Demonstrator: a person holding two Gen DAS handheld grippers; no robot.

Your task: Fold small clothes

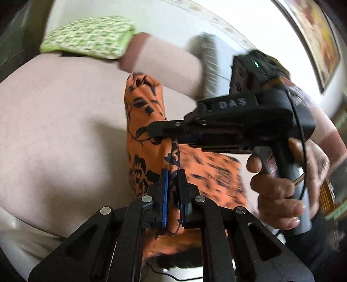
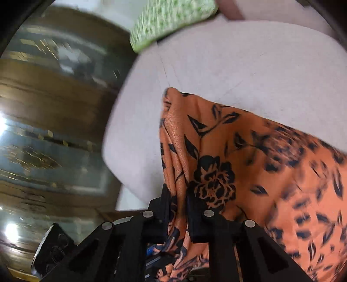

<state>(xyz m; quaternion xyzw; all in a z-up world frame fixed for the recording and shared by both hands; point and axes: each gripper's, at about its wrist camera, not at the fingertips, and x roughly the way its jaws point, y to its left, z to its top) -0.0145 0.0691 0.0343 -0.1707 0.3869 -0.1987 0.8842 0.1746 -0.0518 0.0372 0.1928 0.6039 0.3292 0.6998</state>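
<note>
An orange cloth with a black flower print hangs over the pale pink cushion. My left gripper is shut on a bunched edge of the cloth. My right gripper comes in from the right, held by a hand, and pinches the same cloth a little higher. In the right wrist view the right gripper is shut on a fold of the orange cloth, which spreads to the right over the pink cushion.
A folded green and white patterned cloth lies at the far edge of the cushion; it also shows in the right wrist view. A dark wood and glass cabinet stands left of the cushion. A framed picture hangs at right.
</note>
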